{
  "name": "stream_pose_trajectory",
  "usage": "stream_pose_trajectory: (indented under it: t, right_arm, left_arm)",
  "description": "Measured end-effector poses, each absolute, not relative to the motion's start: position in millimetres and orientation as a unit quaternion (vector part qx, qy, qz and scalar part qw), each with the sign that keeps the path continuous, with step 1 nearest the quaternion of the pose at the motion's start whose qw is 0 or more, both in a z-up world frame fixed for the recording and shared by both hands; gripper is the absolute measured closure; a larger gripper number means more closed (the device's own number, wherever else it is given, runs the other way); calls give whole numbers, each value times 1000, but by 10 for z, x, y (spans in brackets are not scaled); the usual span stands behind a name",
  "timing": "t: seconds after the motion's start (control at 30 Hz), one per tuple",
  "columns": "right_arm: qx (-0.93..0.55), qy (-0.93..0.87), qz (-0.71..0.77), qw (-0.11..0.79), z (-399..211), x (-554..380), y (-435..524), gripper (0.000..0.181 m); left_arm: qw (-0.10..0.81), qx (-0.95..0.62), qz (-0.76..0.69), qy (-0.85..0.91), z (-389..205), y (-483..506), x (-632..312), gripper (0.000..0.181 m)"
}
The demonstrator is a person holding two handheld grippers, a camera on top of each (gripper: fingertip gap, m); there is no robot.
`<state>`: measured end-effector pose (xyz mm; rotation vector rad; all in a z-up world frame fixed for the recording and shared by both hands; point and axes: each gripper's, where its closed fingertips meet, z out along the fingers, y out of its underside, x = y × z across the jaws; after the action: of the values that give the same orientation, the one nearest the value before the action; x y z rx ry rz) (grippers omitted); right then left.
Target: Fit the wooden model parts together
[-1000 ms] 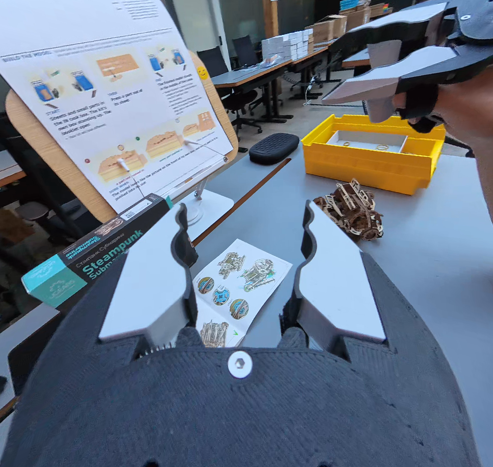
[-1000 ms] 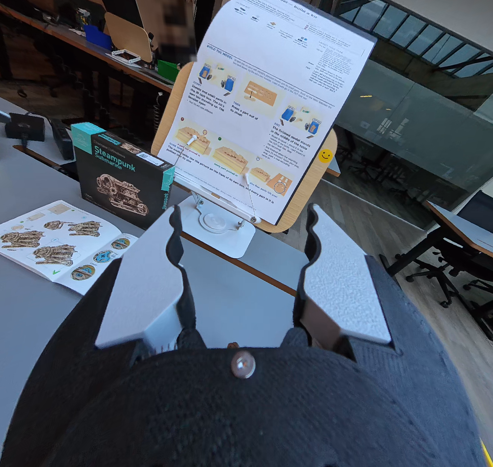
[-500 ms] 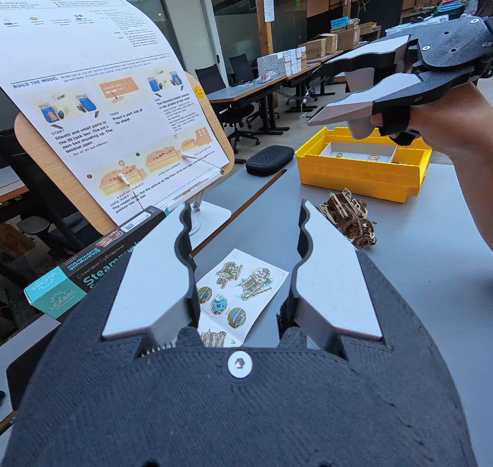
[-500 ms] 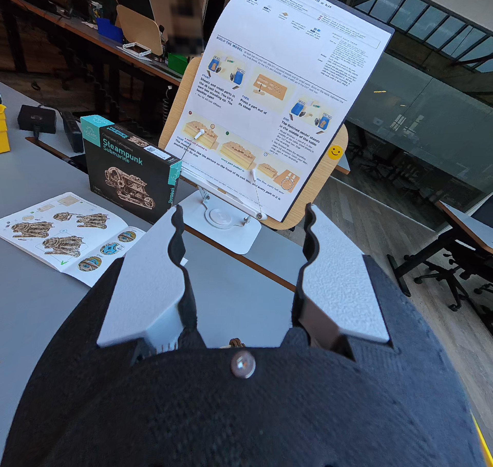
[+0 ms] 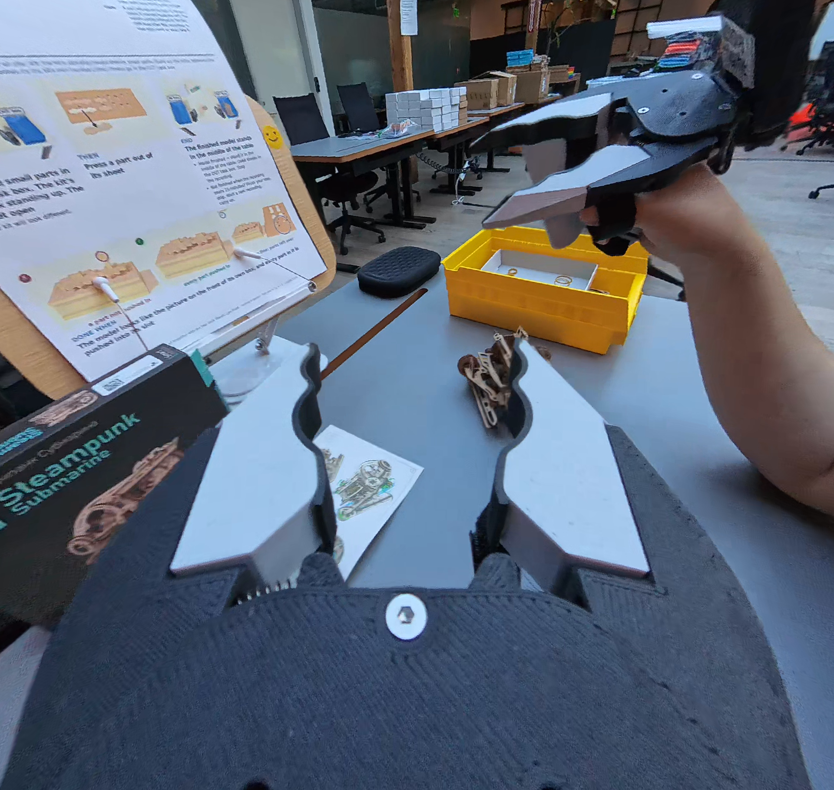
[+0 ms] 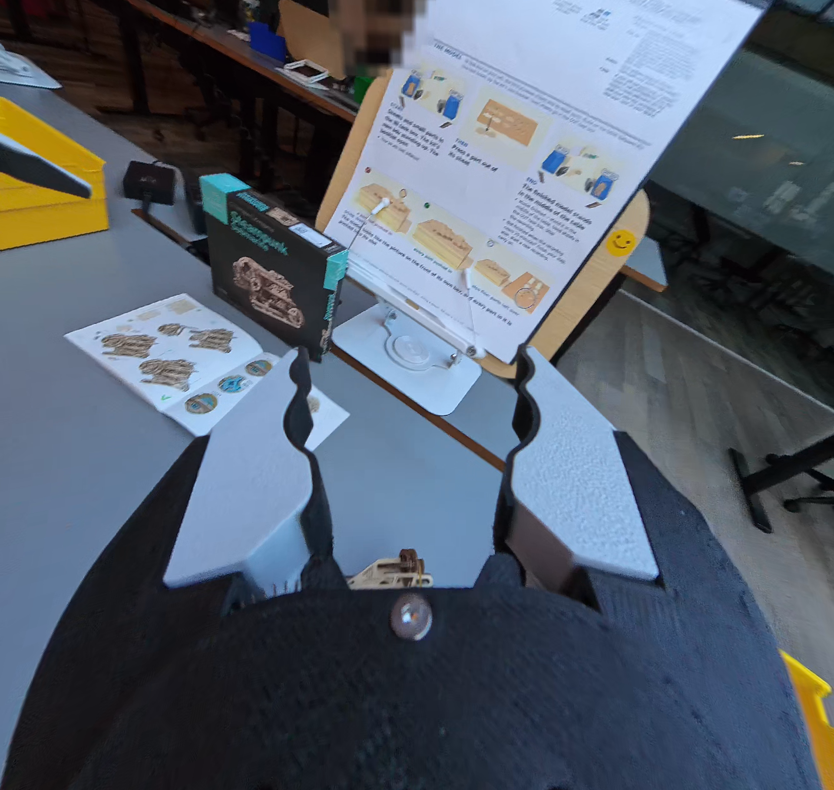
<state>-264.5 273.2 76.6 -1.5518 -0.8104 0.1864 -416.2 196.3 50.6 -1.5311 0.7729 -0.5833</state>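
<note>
The wooden model (image 5: pixel 485 376), a small brown laser-cut assembly, stands on the grey table (image 5: pixel 654 407) in front of the yellow bin. My left gripper (image 5: pixel 415 353) is open and empty, hovering low over the table. Its right fingertip (image 5: pixel 523 362) hides part of the model. My right gripper (image 5: pixel 480 186) is open and empty, held in the air above the bin's near side. In the right wrist view the right gripper (image 6: pixel 411 355) points at the paper stand, and a piece of the model (image 6: pixel 392 570) peeks out low between its fingers.
A yellow bin (image 5: pixel 537 312) holds a white tray with small rings. The dark kit box (image 5: pixel 90 466) stands at the left, with the open booklet (image 5: pixel 374 484) flat beside it. An instruction sheet on a wooden stand (image 5: pixel 149 209) rises behind. A black pad (image 5: pixel 399 269) lies at the far edge. Another yellow bin (image 6: pixel 49 209) stands at the left.
My left gripper has moved forward and right, so the model now sits by its right fingertip. My right gripper has dropped lower and tilted down; the model now shows between its fingers.
</note>
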Motion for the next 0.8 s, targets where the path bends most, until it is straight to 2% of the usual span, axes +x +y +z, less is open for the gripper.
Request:
stream_pose_trajectory:
  t: [0.13, 0.2, 0.3, 0.4, 0.47, 0.57, 0.7, 0.8]
  right_arm:
    - [-693, -413, 155, 570, 557, -2445, 2503, 88]
    - [-673, -463, 182, 548, 454, -2299, 2327, 89]
    - [-639, -584, 186, 465, 127, -1957, 2198, 88]
    - [-630, -626, 239, 392, -108, -1687, 2206, 87]
    - [-641, -654, 214, 338, -372, -1526, 2260, 85]
    - [-641, -702, 157, 268, -728, -1406, 2307, 83]
    - [-631, -734, 129, 214, -965, -1407, 2420, 84]
    - [-631, -745, 132, 173, -1099, -1415, 2470, 84]
  left_arm:
    - [577, -677, -306, 340, 301, 1800, -3781, 95]
    - [550, -699, -309, 336, 41, 1692, -3628, 90]
    - [531, -726, -290, 327, -400, 1529, -3468, 89]
    - [513, -749, -259, 331, -781, 1420, -3250, 81]
    - [525, -753, -216, 331, -942, 1478, -3126, 79]
    - [512, -763, -228, 322, -1118, 1542, -2827, 80]
    - [476, -792, -238, 299, -1334, 1697, -2545, 83]
    - [484, -800, -211, 286, -1397, 1824, -2420, 82]
